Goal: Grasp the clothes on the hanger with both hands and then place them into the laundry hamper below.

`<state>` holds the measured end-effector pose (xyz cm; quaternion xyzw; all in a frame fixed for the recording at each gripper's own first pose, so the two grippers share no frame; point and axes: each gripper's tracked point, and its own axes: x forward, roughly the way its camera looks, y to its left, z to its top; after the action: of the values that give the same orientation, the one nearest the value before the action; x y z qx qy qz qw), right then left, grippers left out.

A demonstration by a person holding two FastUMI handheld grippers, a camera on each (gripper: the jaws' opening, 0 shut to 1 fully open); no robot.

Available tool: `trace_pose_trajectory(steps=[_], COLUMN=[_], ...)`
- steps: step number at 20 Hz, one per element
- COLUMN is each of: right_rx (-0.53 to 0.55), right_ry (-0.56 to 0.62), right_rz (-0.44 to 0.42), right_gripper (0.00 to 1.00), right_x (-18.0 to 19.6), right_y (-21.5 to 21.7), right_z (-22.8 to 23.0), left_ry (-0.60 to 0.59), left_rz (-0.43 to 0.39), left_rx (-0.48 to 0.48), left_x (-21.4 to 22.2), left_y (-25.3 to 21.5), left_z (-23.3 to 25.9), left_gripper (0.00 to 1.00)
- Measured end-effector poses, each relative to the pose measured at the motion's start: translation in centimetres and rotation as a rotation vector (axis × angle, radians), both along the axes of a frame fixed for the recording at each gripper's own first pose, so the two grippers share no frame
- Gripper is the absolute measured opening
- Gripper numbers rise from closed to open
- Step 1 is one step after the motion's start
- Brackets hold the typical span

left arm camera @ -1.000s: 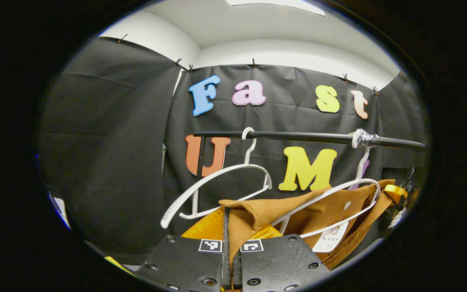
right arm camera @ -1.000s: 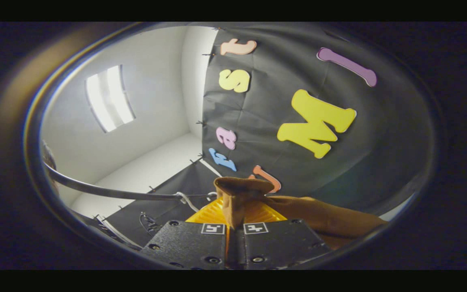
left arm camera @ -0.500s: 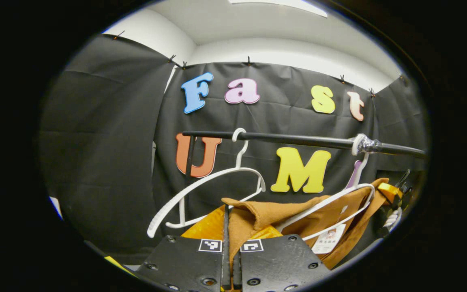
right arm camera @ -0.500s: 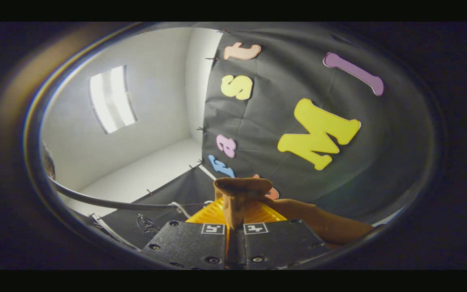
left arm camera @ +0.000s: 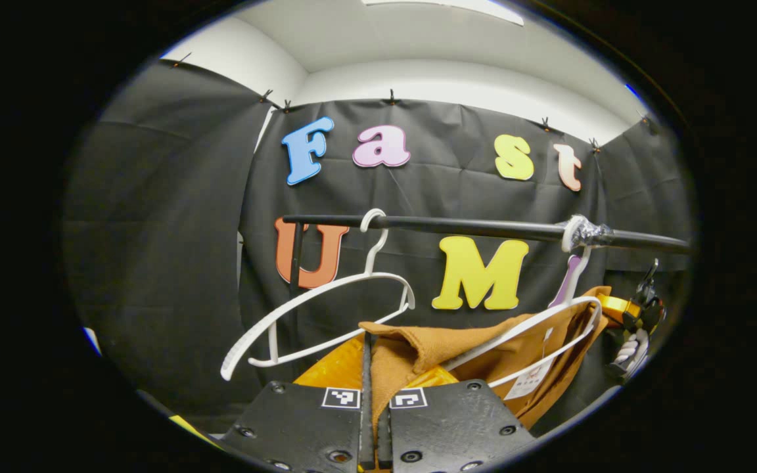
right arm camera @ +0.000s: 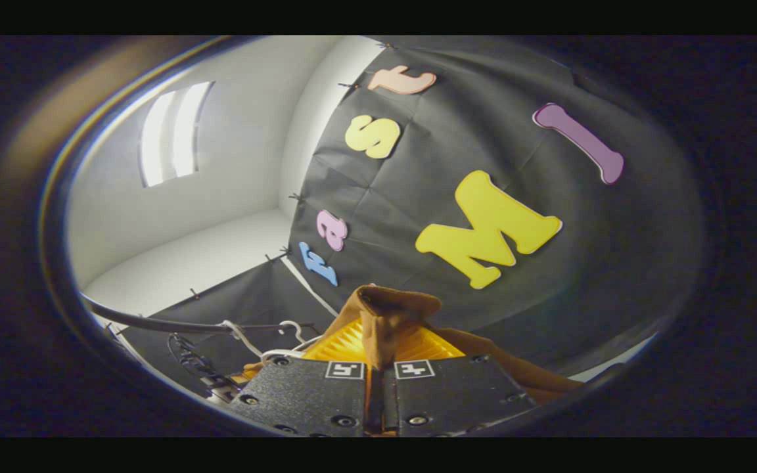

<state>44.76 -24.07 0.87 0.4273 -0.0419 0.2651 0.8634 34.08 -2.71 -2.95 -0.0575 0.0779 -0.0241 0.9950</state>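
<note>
**Both grippers pinching the brown garment at the rail**

I am holding my left gripper (left arm camera: 372,368) closed on a fold of the brown garment (left arm camera: 418,348); both fingers are pressing on the cloth, which is bunching up between them and rising just above the tips. From there the garment is stretching away to my right, draping over a white hanger (left arm camera: 536,328) that is hanging from the black rail (left arm camera: 470,227). A paper tag (left arm camera: 523,386) is dangling against the cloth below that hanger's lower bar. A second white hanger (left arm camera: 316,315) is hanging bare from the rail farther left, tilting down to the left, well apart from the garment.

At the far right end of the garment, in the left gripper view, I am seeing my other gripper (left arm camera: 635,315) with a gloved hand (left arm camera: 628,351) under it, right at the cloth's edge.

In the right gripper view, my right gripper (right arm camera: 378,355) is likewise clamping the garment (right arm camera: 385,315): the fingers are nearly together with a peak of brown cloth squeezed between them, and more cloth is trailing off to the lower right. Low on the left of that view the rail (right arm camera: 155,323) is curving past with a white hanger hook (right arm camera: 290,326) on it.

The garment is up at rail height, held at both ends. As for containers, I cannot tell where the hamper stands.
</note>
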Motion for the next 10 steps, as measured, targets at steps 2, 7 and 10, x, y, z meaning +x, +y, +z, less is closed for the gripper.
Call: trace_pose_trajectory(steps=[2,7,10], right_rx=[0.0,-0.007,0.037], right_ry=[0.018,0.065,0.091], right_rz=[-0.026,0.0,0.102], right_gripper=[0.03,0.03,0.04], right_x=[0.8,2.6,3.5], right_y=[-1.1,-0.1,1.4], right_z=[-0.6,-1.5,-2.7], left_ry=[-0.002,-0.004,-0.003], left_rz=[-0.021,-0.029,-0.032], left_rx=[0.0,0.031,-0.023], left_x=[0.0,0.3,0.2], left_y=[-0.8,-0.6,0.6], left_z=[0.2,0.2,-0.5], left_gripper=[0.07,0.07,0.07])
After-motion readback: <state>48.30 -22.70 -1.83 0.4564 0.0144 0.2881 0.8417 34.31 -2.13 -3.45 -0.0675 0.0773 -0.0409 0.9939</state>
